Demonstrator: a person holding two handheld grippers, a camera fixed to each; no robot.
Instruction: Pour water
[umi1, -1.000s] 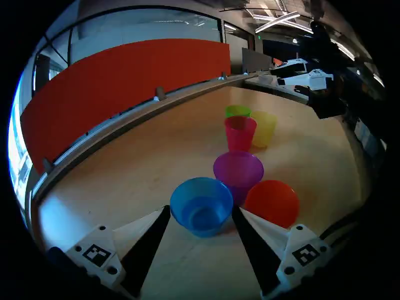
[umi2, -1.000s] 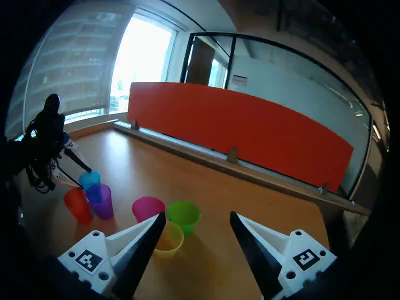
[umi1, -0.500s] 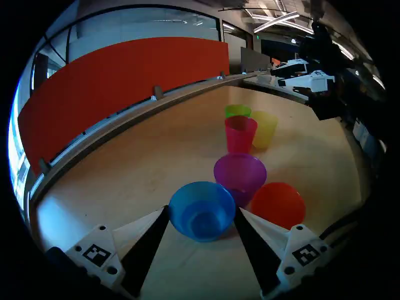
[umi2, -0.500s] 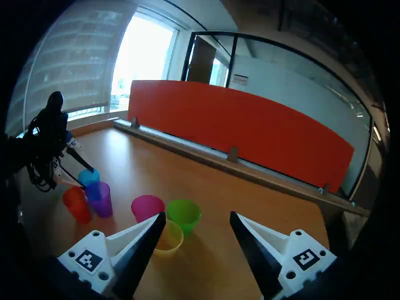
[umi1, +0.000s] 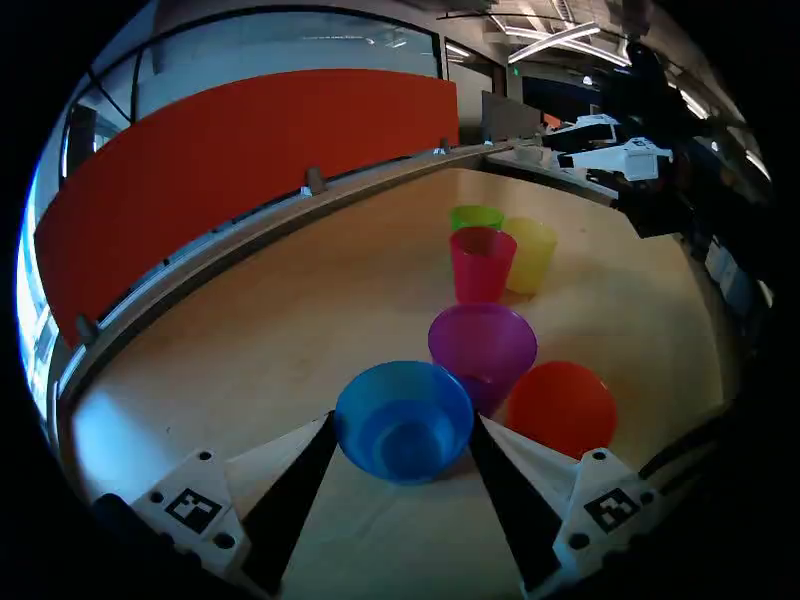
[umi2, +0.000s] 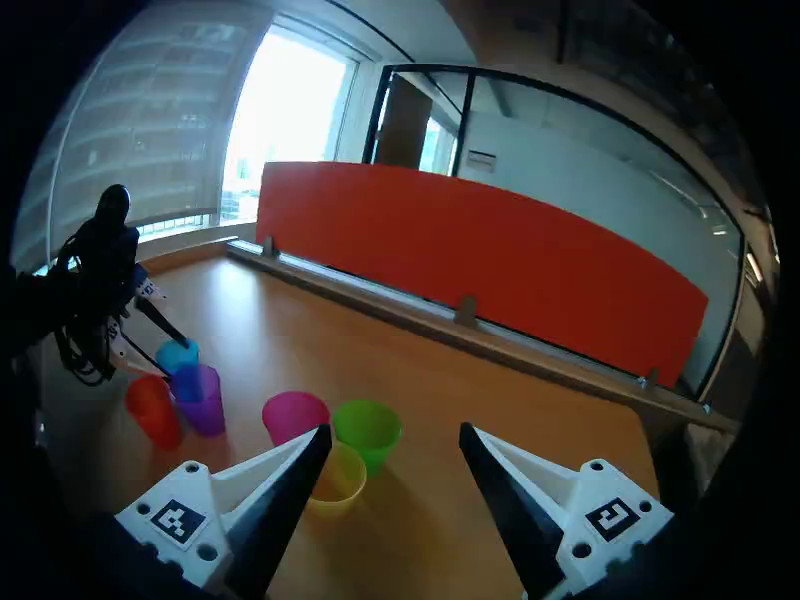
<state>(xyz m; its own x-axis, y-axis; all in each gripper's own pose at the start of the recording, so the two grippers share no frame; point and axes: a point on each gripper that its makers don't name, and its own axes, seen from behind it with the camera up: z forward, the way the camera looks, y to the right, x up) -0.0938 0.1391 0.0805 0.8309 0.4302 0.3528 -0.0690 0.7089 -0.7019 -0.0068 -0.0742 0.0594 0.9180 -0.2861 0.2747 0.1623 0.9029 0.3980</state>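
Now your left tongs (umi1: 400, 420) stand spread wide with the blue cup (umi1: 404, 448) right between the two fingers. It sits a little deeper in than a second ago: you have eased forward, and the cup looms larger while the gap between the fingers has stayed the same. The fingertips sit just beside its rim on either side. Whether they touch it I cannot tell, but nothing is squeezed yet, so the approach looks done and closing seems the step in hand. Whether the cup has water in it is hard to tell. Just beyond it stands the purple cup (umi1: 482, 345), very close, with the orange cup (umi1: 560, 408) off the right finger, so close gently and lift clear before you tip. Farther ahead, the pink cup (umi1: 482, 262), the yellow cup (umi1: 530, 255) and the green cup (umi1: 476, 217) cluster together. Your right tongs (umi2: 393, 432) have hardly moved: they hover wide open and empty above the table (umi2: 300, 330), over that far cluster.
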